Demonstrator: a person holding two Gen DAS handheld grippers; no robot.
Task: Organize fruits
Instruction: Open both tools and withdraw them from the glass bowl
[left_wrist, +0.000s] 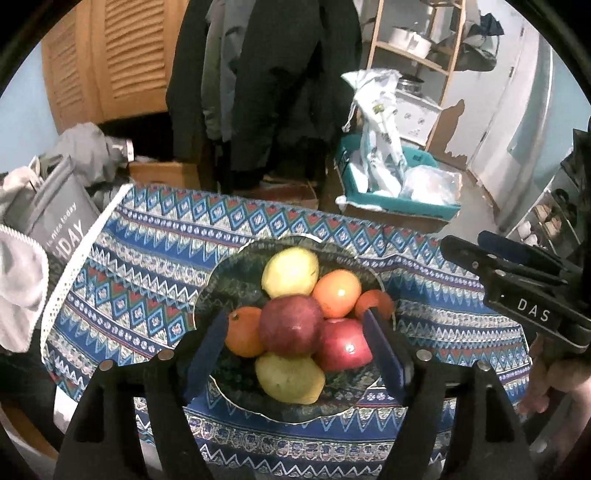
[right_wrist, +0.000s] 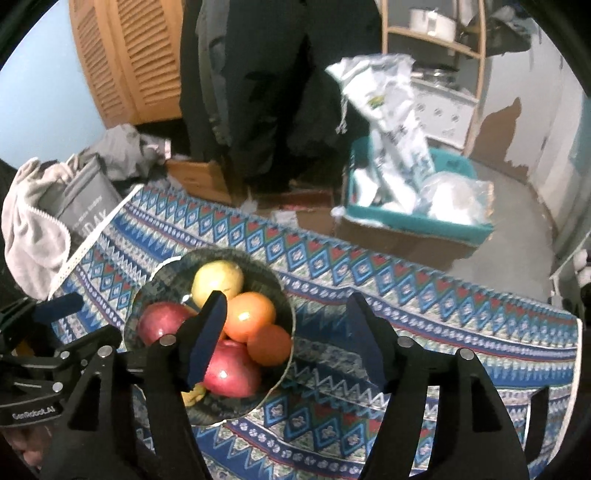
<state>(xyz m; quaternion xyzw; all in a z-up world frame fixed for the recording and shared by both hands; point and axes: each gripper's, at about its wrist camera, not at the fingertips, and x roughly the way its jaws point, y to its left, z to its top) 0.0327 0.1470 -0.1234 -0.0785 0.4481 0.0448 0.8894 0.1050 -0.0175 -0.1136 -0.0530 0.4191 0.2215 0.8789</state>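
The fruits sit piled in the bowl. They look round, smooth, a bit heavy; hold one around its middle. Both grippers' fingers are apart, holding nothing.

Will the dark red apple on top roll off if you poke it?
Probably. The dark red apple is round and sits atop the other fruit in the bowl, so a push could tip it off. Its shiny skin looks slippery and firm.

Lived-in home, prob. a hallway/storage corner. Coats hang by louvred closet doors. Shoe rack, wooden shelf w/ pots.
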